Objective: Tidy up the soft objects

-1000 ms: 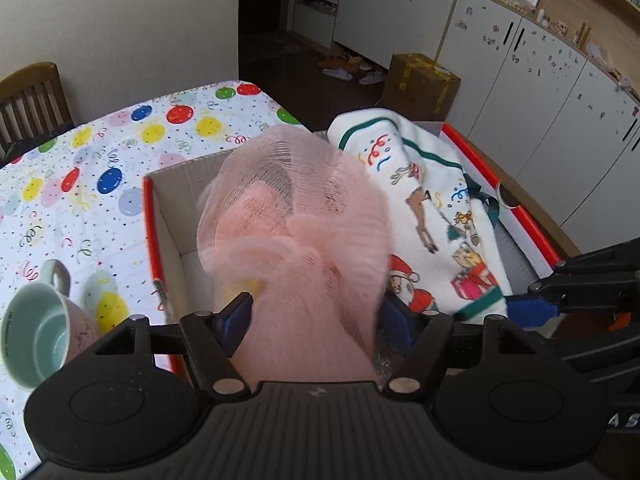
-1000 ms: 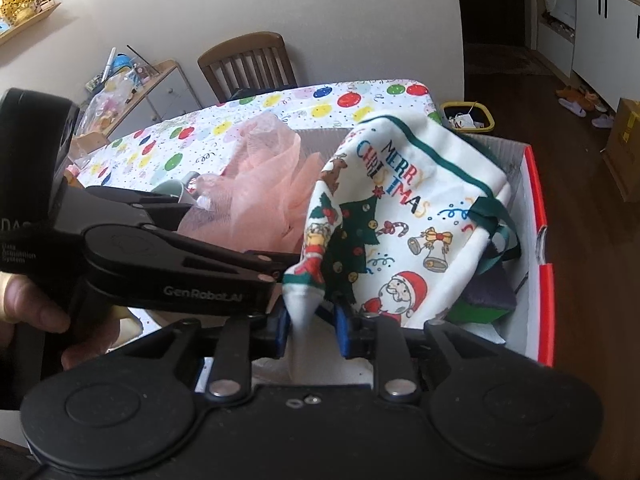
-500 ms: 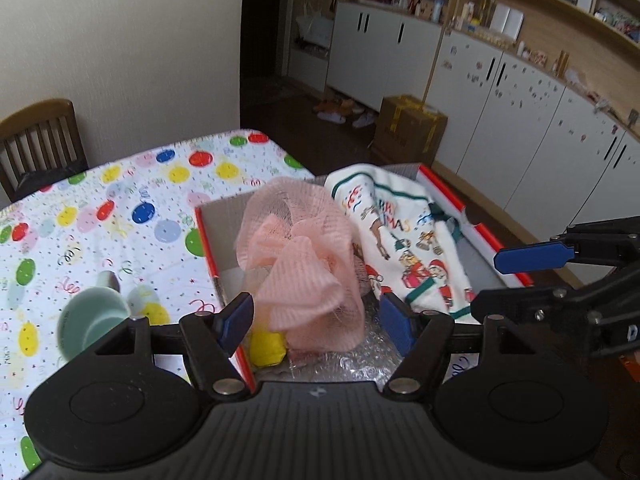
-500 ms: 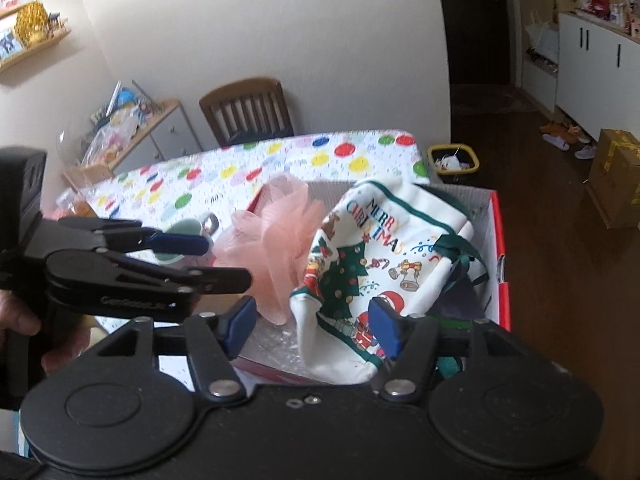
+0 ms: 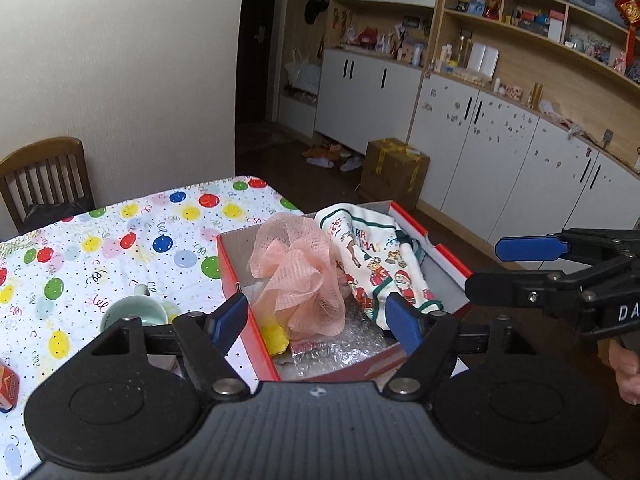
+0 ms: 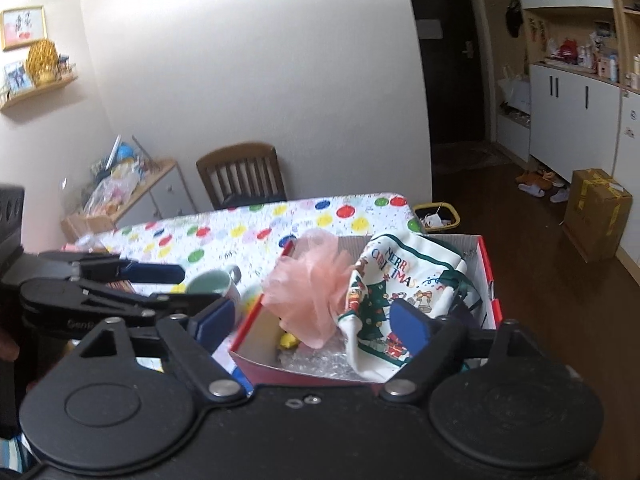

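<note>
A pink mesh bath pouf (image 5: 298, 280) and a white Christmas-print cloth bag (image 5: 376, 264) lie side by side in a red-edged cardboard box (image 5: 234, 280) on the table. They also show in the right wrist view, the pouf (image 6: 312, 288) left of the bag (image 6: 384, 292). A yellow soft item (image 5: 276, 334) and bubble wrap (image 5: 340, 348) lie under them. My left gripper (image 5: 318, 320) is open and empty, above and behind the box. My right gripper (image 6: 314, 320) is open and empty, also drawn back; it also shows at the right of the left wrist view (image 5: 524, 264).
A pale green mug (image 5: 134, 314) stands left of the box on the balloon-print tablecloth (image 5: 120, 240). A red item (image 5: 8, 388) sits at the table's left edge. A wooden chair (image 6: 242, 174) stands behind the table. A cardboard carton (image 5: 394, 168) and cabinets lie beyond.
Both grippers let go: the left released the pouf, the right released the Christmas bag. Both opened and pulled up and back from the box, leaving both items inside.
</note>
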{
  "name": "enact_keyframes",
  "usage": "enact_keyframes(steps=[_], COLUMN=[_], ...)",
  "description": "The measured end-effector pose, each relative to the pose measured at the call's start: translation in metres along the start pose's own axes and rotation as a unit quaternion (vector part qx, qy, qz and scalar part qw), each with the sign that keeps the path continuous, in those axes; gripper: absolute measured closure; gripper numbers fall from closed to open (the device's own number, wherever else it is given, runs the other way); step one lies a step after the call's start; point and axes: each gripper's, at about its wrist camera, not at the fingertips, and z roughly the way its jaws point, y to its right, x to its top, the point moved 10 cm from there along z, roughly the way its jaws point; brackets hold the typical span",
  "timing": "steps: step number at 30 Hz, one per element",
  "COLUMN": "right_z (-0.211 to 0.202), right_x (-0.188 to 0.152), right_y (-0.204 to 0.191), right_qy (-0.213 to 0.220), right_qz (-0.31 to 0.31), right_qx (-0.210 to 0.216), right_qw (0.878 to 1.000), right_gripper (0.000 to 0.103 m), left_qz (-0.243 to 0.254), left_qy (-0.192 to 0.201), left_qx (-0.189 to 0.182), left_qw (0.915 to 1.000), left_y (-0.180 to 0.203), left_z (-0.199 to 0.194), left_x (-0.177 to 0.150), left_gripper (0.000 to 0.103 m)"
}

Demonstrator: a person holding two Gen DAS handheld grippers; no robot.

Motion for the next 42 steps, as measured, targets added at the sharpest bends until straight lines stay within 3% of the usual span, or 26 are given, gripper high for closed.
enact_keyframes(steps=[3, 10, 14, 23, 42], right_z=[-0.007, -0.024, -0.03, -0.039, -0.054], right_x=[-0.001, -0.009, -0.015, -0.028, -0.041], right_y=[-0.006, -0.017, -0.021, -0.022, -0.037], right_qy=[0.013, 0.051, 0.058, 0.061, 0.074], right_qz=[0.004, 0.018, 0.027, 0.053, 0.048], right_qx=[-0.011, -0.045, -0.058, -0.075, -0.095], right_qw=[1.0, 0.998, 0.996, 0.994, 0.992], right_gripper=[0.012, 0.001, 0.0, 0.0, 0.0], left_qz=[-0.001, -0.01, -0.006, -0.029, -0.027], left_qy=[0.012, 0.032, 0.047, 0.06, 0.069], left_qx=[-0.003, -0.007, -0.009, -0.02, -0.017], left_qw=[0.9999, 0.9994, 0.9988, 0.9975, 0.9971], left_y=[0.001, 0.002, 0.004, 0.004, 0.008], left_z=[-0.016, -0.04, -0.051, -0.067, -0.083], left_x=[-0.003, -0.009, -0.012, -0.025, -0.035], left_gripper=[0.019, 0.015, 0.001, 0.001, 0.001])
